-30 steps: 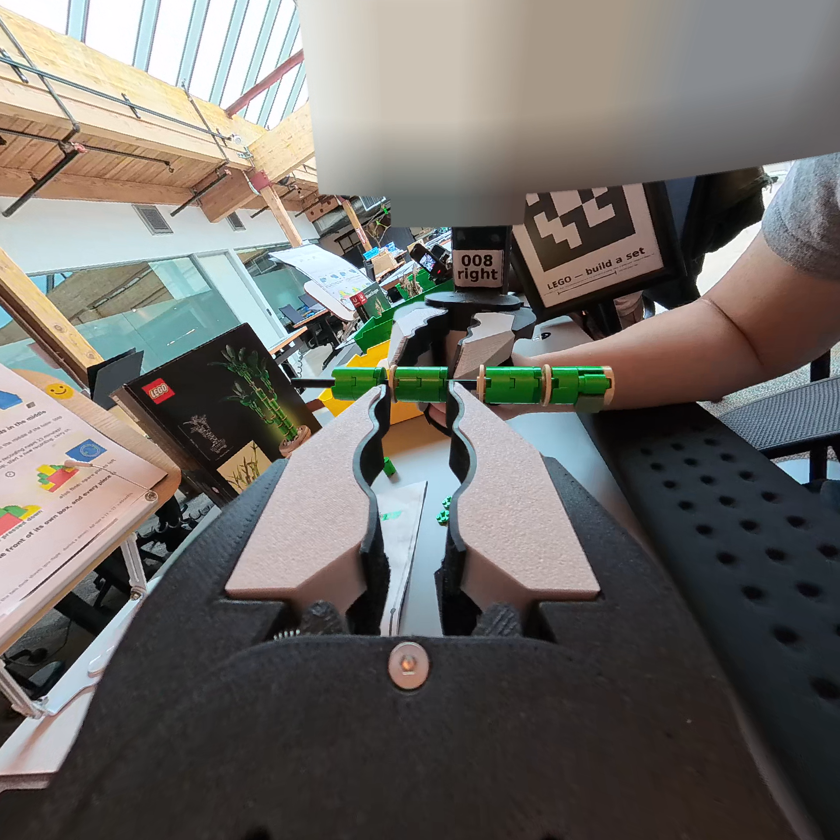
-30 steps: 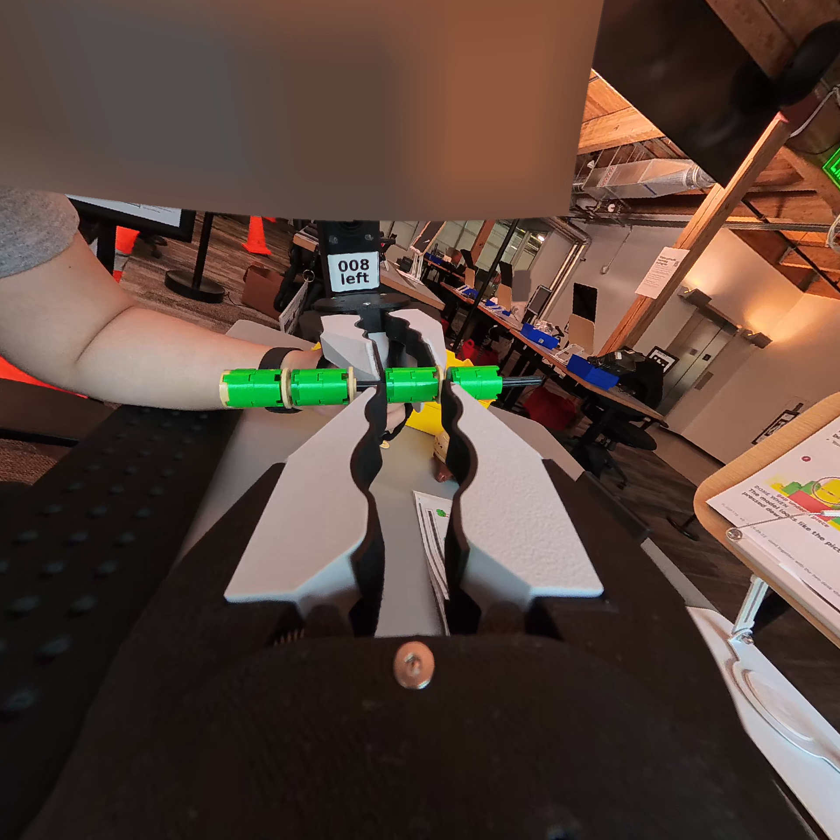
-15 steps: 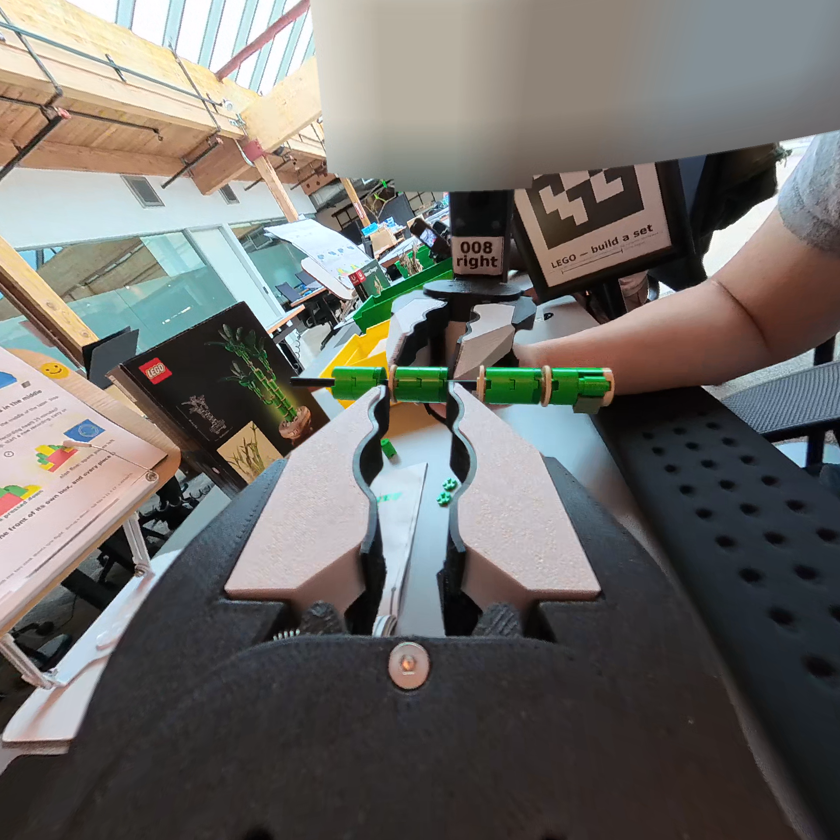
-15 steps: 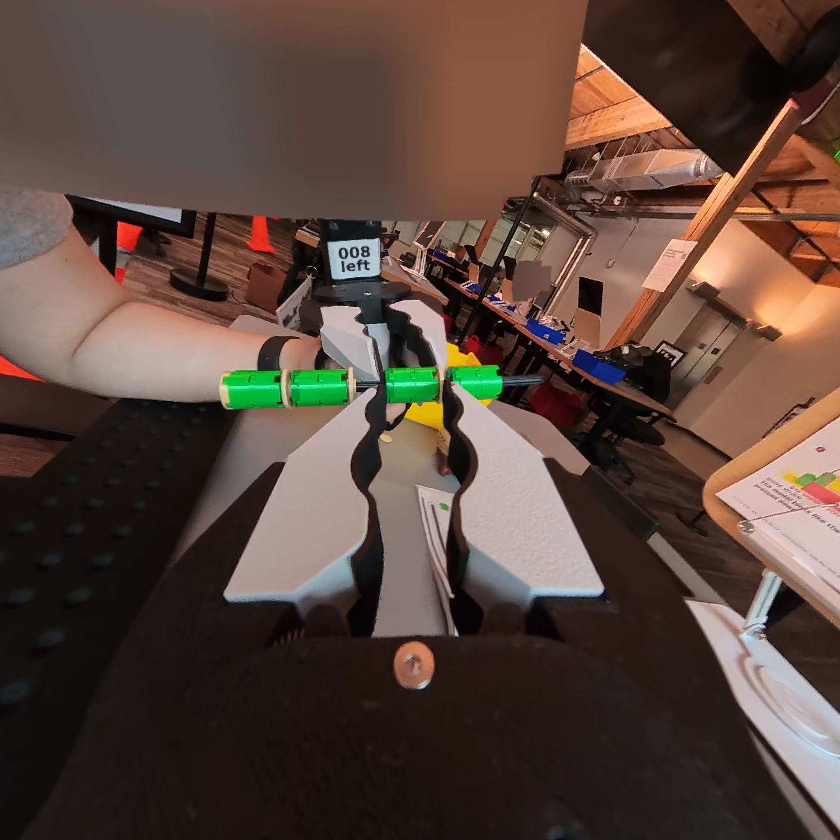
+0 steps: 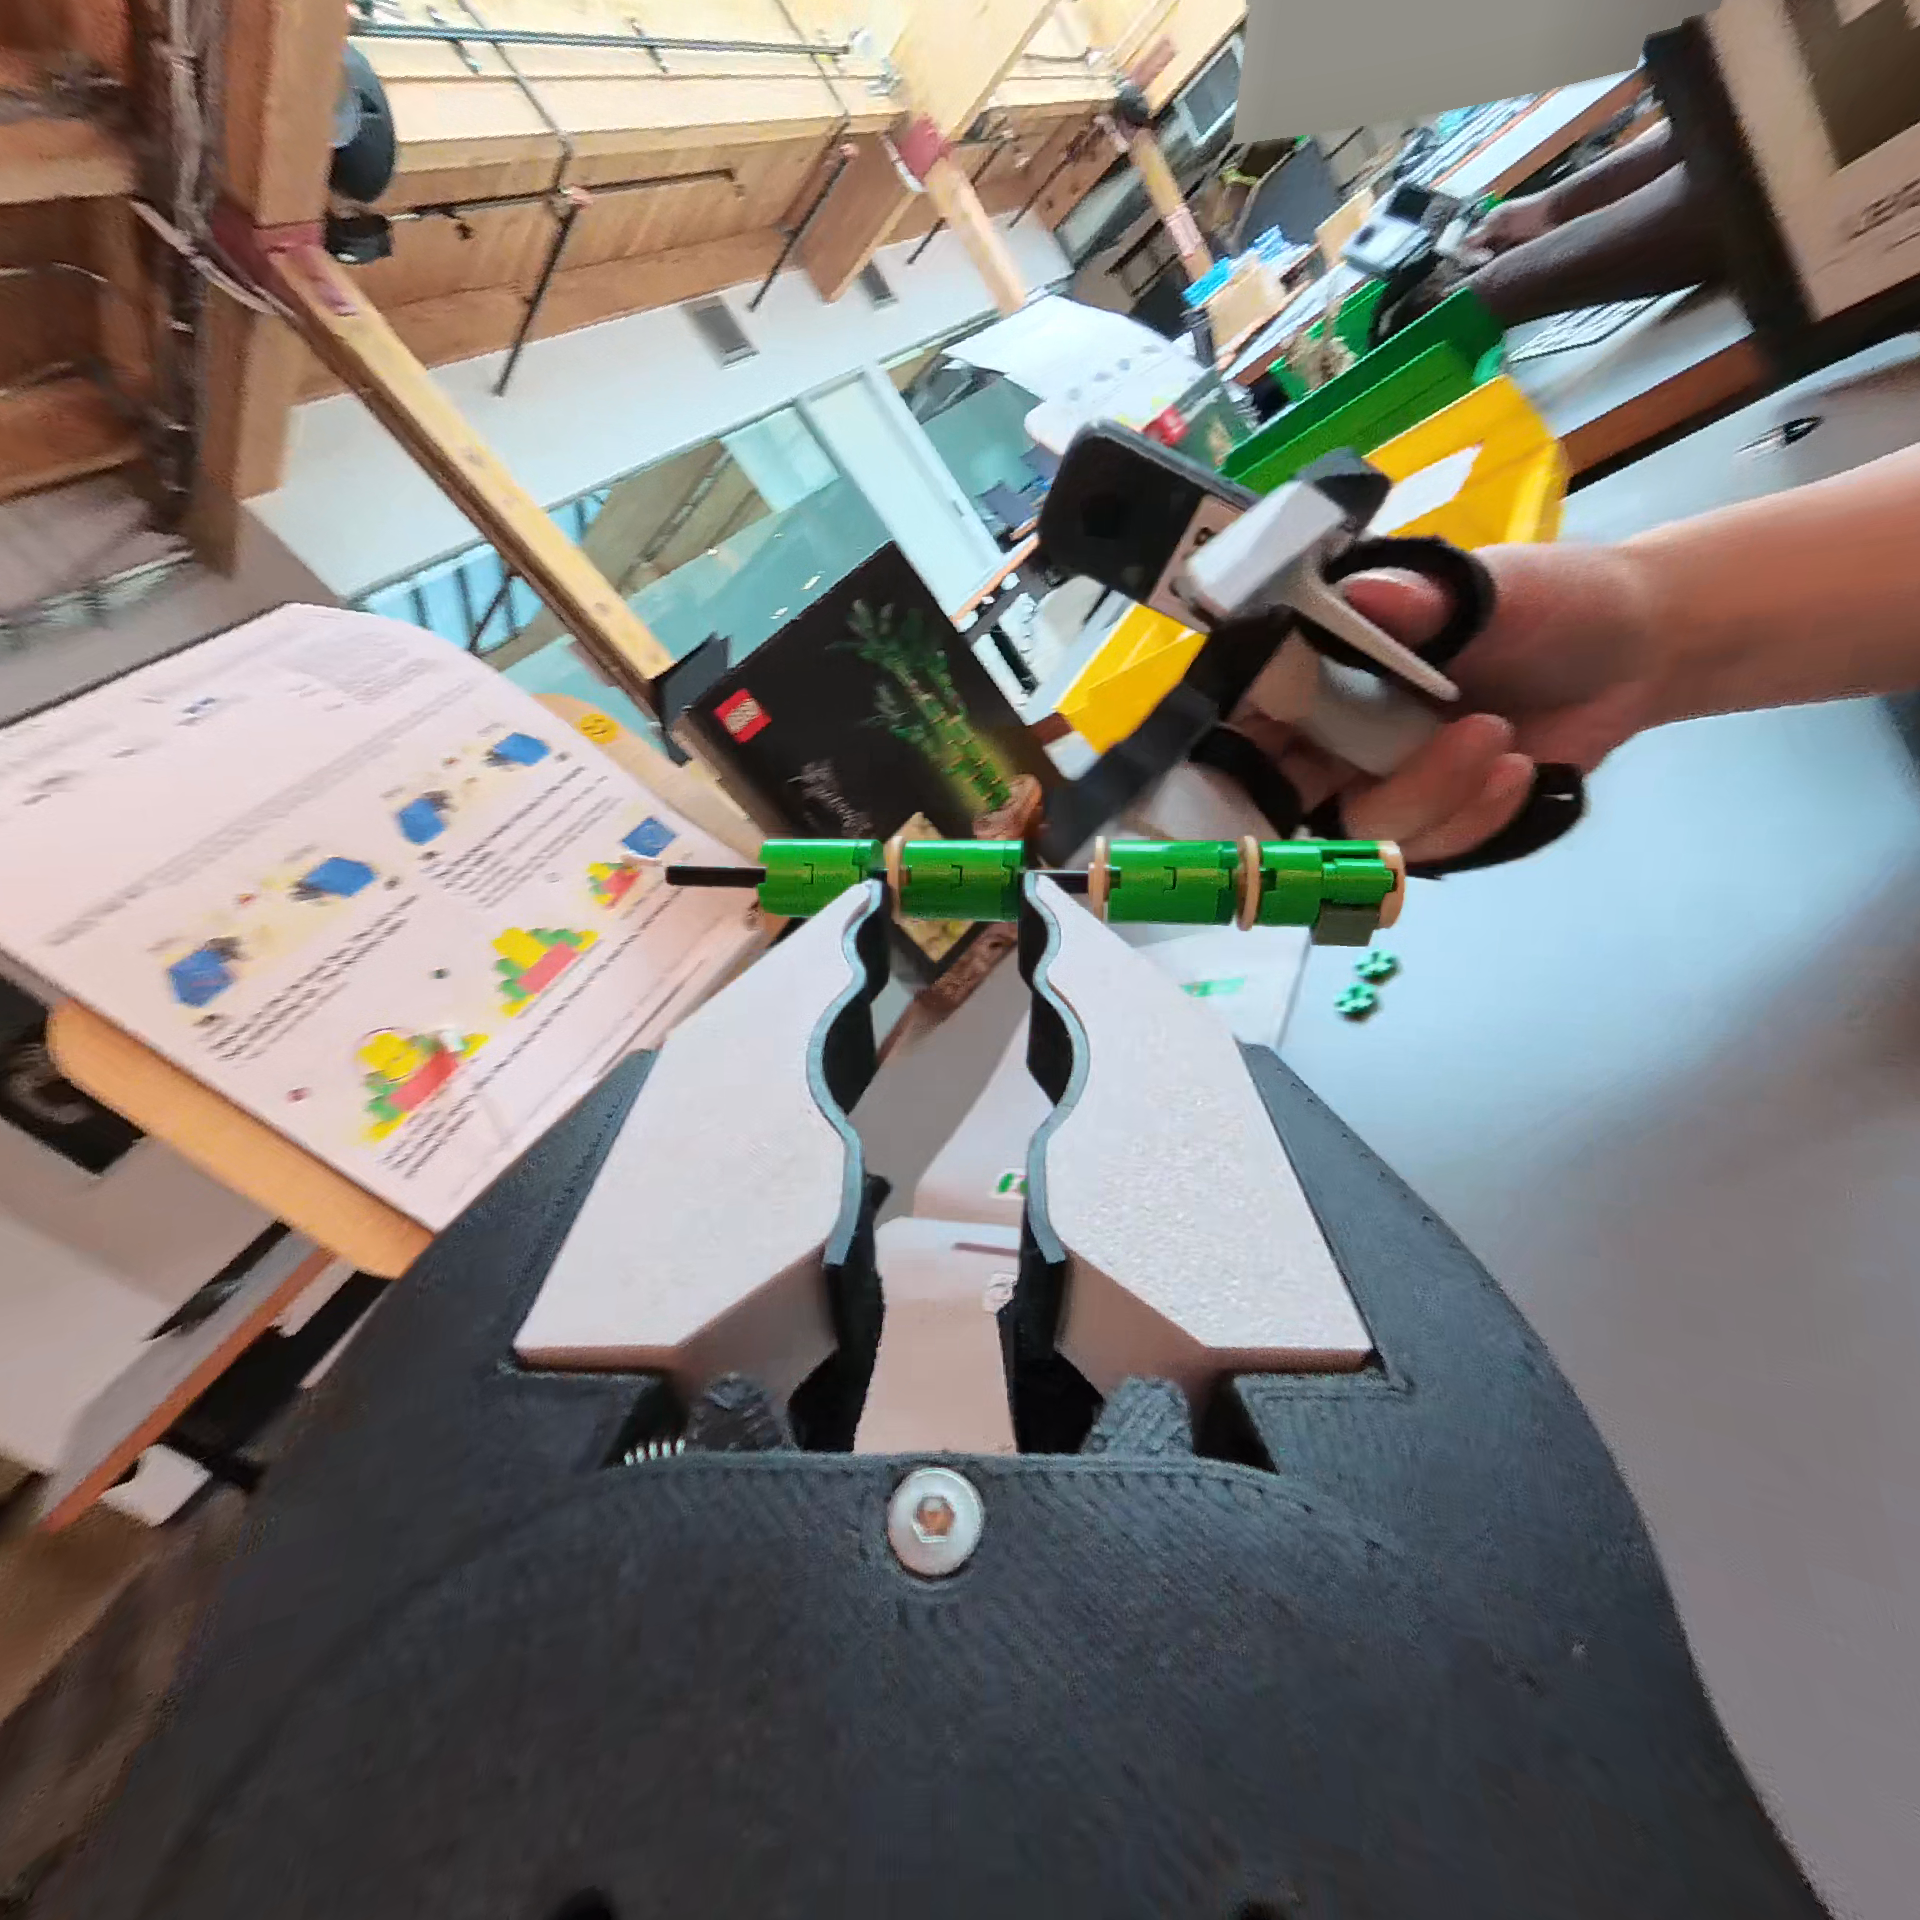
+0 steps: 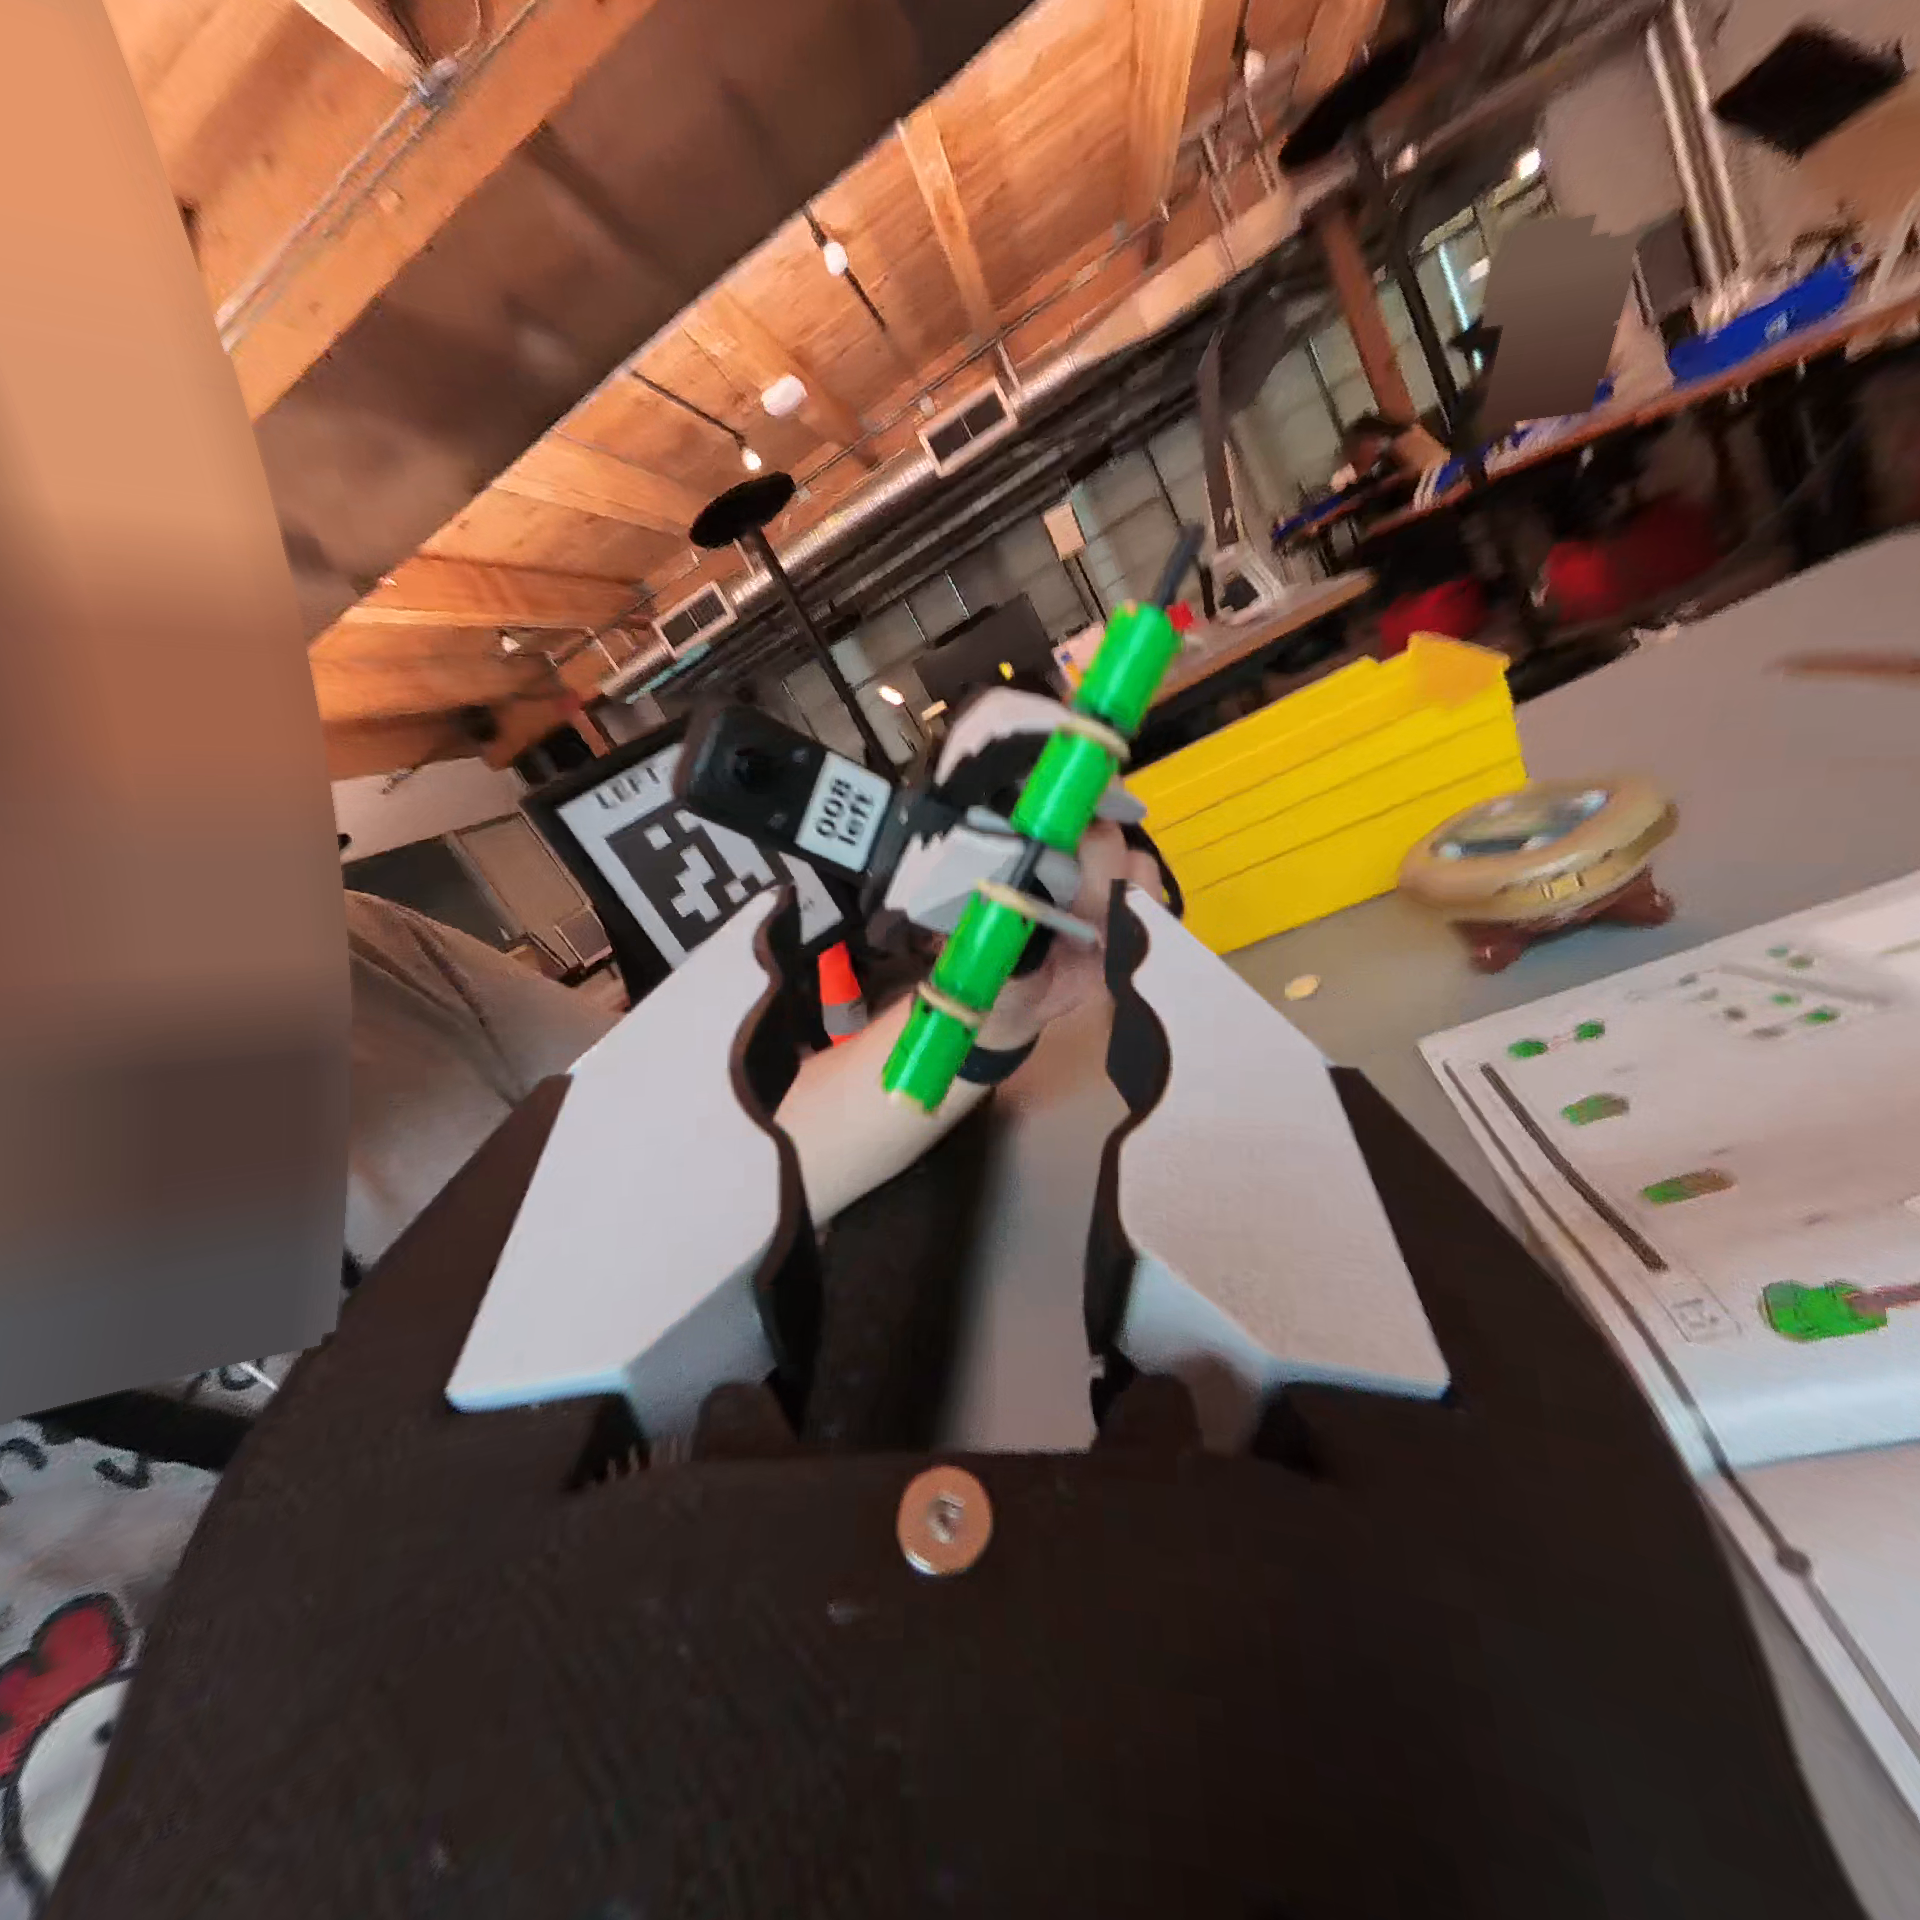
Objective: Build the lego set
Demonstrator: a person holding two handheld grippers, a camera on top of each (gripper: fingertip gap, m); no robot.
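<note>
A green bamboo stalk (image 5: 1174,894) of several green segments with tan rings on a black axle lies crosswise in my left gripper (image 5: 951,904), which is shut on one middle segment. My right gripper (image 6: 945,935) is open and empty. In the right wrist view the stalk (image 6: 1060,790) stands tilted beyond the right fingers, apart from them, held by the left gripper (image 6: 1023,831). In the left wrist view the right gripper (image 5: 1117,779) shows side-on in a hand, behind the stalk.
An open instruction booklet (image 5: 343,862) lies on a wooden stand at left, with the black set box (image 5: 883,707) behind it. A yellow bin (image 6: 1340,769), a brown and gold pot base (image 6: 1538,862) and an instruction sheet (image 6: 1714,1143) lie on the grey table (image 5: 1558,1143). Loose green pieces (image 5: 1366,982) lie near the stalk. The gap from one gripper's tips to the other's is roughly 4 cm.
My right gripper has opened, let go of the stalk and drawn back. My left gripper keeps the stalk and has swung and rolled toward the booklet.
</note>
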